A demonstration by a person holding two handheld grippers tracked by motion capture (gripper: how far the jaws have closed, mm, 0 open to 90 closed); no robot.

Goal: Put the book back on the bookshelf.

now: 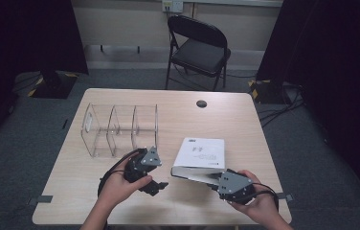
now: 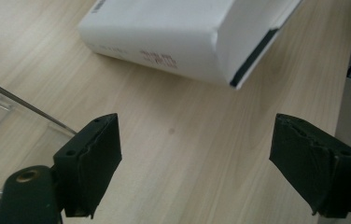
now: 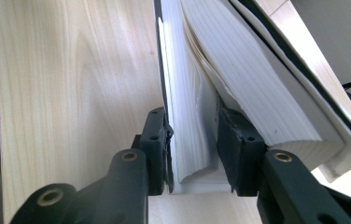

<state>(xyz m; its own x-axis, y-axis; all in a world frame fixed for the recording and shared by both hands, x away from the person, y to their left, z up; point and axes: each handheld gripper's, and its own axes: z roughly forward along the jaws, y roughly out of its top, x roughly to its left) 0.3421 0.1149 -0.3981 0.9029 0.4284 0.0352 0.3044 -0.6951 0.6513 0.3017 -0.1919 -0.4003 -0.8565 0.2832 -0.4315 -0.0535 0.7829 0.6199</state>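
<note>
Between the pads [image 3: 232, 140] of the right gripper [image 3: 192, 140], a wad of pages from the white book [image 1: 201, 153] is being pinched, jaws clamping the near corner; the remaining pages and other cover are fanning away to one side. The book is lying at the table's [image 1: 245, 124] front right, near edge lifting off the wood. The left gripper [image 2: 194, 161] is standing wide open, nothing between its jaws, hovering over bare tabletop just beside a clear acrylic organizer [image 1: 120, 127].

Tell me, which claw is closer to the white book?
Right. The right claw is clamped on part of the white book at its near corner; the left claw hangs open beside it, apart from it.
</note>
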